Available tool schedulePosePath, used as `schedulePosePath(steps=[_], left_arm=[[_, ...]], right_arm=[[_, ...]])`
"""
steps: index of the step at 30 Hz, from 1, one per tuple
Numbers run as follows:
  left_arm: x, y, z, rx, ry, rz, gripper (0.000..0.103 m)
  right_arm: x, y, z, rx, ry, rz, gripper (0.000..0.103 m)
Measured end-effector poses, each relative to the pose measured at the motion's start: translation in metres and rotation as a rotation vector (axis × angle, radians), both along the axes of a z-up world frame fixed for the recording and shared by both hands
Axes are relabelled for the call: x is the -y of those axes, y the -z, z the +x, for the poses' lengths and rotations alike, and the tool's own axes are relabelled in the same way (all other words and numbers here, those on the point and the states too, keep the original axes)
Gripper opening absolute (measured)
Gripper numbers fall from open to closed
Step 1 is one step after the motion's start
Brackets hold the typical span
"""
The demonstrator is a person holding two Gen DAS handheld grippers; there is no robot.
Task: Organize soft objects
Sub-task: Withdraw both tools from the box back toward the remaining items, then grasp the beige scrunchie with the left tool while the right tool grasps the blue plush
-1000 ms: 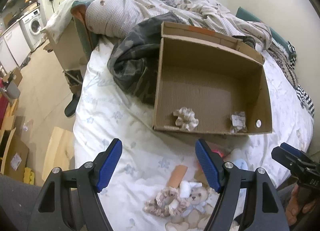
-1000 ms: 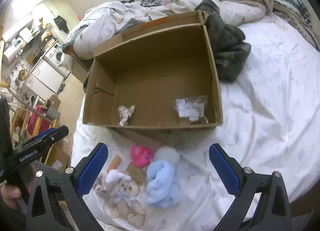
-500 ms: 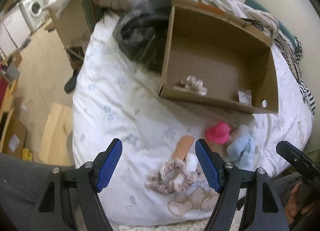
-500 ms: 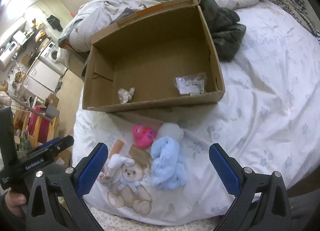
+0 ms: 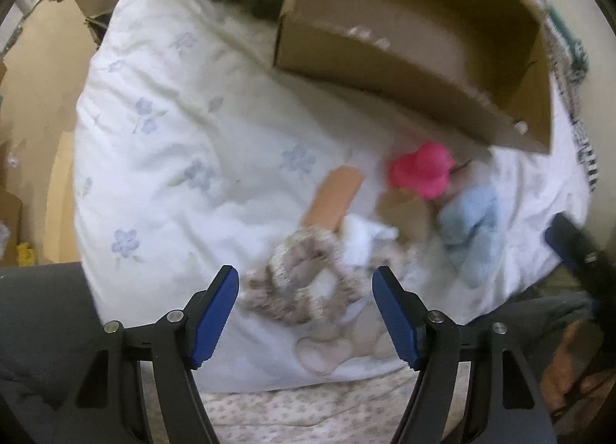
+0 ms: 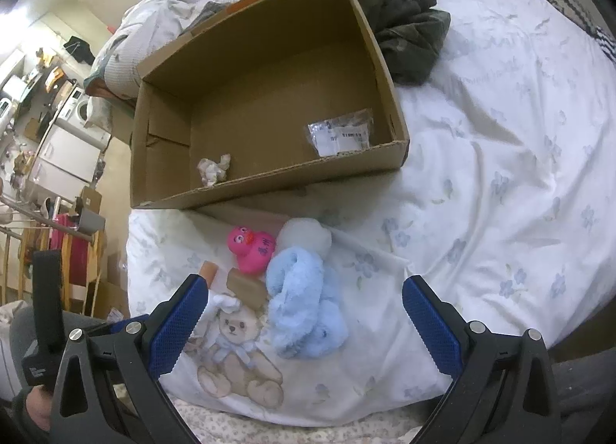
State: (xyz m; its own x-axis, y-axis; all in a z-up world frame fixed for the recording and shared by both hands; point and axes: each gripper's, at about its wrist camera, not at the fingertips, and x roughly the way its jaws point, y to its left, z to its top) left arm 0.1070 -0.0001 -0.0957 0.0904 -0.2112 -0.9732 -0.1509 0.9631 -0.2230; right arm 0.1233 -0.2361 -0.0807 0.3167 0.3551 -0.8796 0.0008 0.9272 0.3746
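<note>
The beige scrunchie is lying on the bed, on the near side of the cardboard box, and the left claw is hanging spread around it, apparently lining up a grasp. Just beyond the scrunchie, toward the box, the pink duck and blue plush are waiting. The right claw is also spread, framing the blue plush. One scrunchie is sitting inside the box.

White flowered bed sheet, dark green jacket crumpled beside the box, rumpled quilt behind, washing machine far left, red clothes on rack.
</note>
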Motion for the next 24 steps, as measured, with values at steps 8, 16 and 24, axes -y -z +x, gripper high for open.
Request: schedulePosePath(steps=[8,16,24], left_arm=[[0.039,0.003,-0.010,-0.010,0.165,0.043,0.044],[0.069,0.013,-0.011,0.016,0.286,0.156,0.009],[0.023,-0.039,0.005,0.167,0.112,0.014,0.007]], right_arm=[[-0.005,0.005,0.002,-0.024,-0.016,-0.010,0.103],[-0.008,0.006,0.002,-0.030,-0.026,-0.017,0.103],[0.000,0.005,0.001,-0.035,0.002,0.009,0.103]])
